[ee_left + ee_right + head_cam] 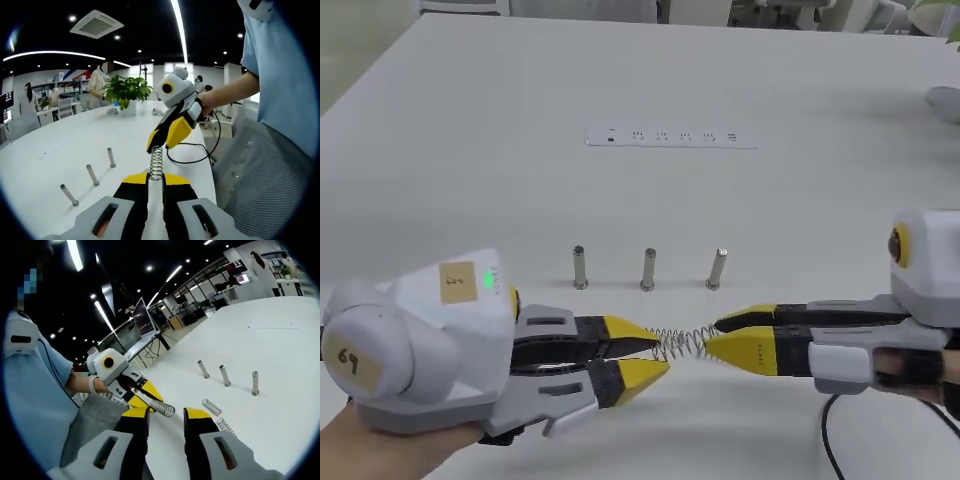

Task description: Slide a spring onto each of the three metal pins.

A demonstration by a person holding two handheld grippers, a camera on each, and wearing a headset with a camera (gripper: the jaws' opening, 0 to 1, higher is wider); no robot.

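Note:
Three metal pins (648, 269) stand upright in a row on the white table, all bare; the left gripper view shows the pins (92, 175) to the left, and the right gripper view has the pins (224, 375) ahead. My left gripper (658, 356) is shut on one end of a spring (680, 342), held level in front of the pins. My right gripper (712, 335) faces it, open, its tips at the spring's free end. In the left gripper view the spring (156, 162) rises from my left gripper (156, 175). Two loose springs (211, 406) lie on the table near my right gripper (166, 412).
A white power strip (670, 137) lies on the table beyond the pins. A black cable (830, 430) trails under the right hand. A potted plant (125, 90) stands at the table's far end, with people behind it.

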